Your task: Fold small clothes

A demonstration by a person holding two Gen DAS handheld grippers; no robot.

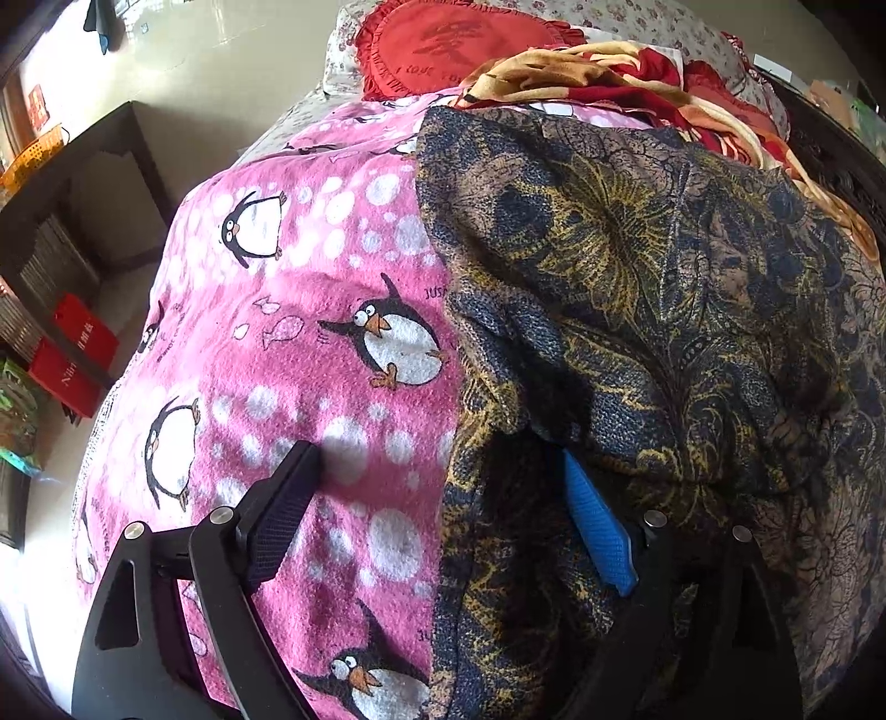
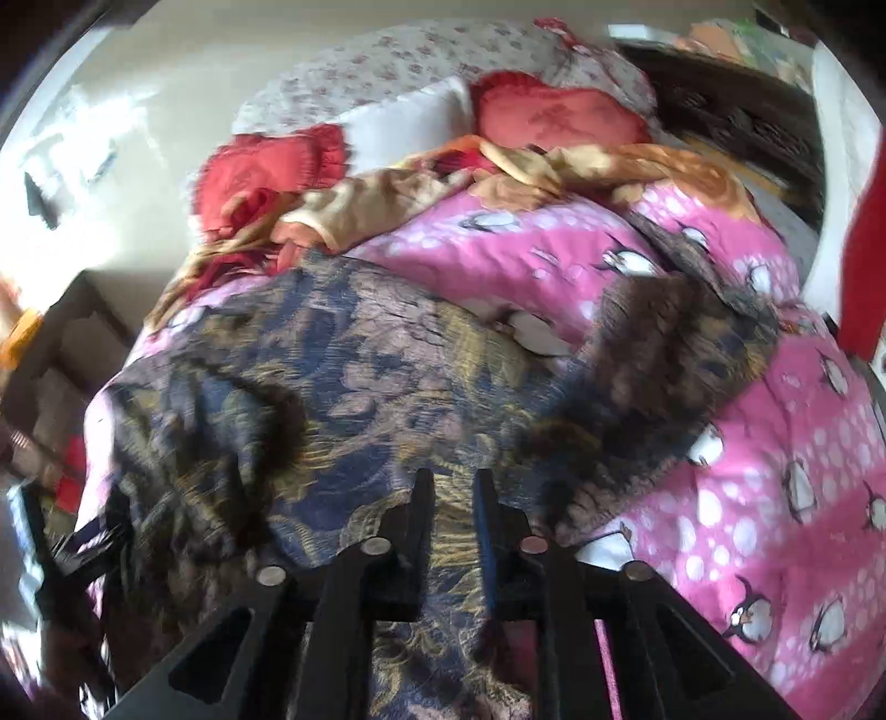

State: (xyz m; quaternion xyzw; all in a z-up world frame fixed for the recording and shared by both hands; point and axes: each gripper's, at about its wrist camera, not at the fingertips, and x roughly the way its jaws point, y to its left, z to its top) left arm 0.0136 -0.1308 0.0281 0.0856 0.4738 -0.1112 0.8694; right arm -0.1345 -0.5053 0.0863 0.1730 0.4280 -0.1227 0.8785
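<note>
In the left wrist view the left gripper stands spread wide: its black finger rests on the pink penguin blanket, while the blue-padded finger is tucked under the edge of the dark floral garment. In the right wrist view, which is blurred, the right gripper pinches a fold of that garment between nearly closed fingers — cloth runs down between them. The garment lies rumpled across the blanket, one sleeve-like part stretched toward the right. Farther back sit a crumpled orange-and-red blanket and a red ruffled cushion — beyond them, a flowered pillow.
</note>
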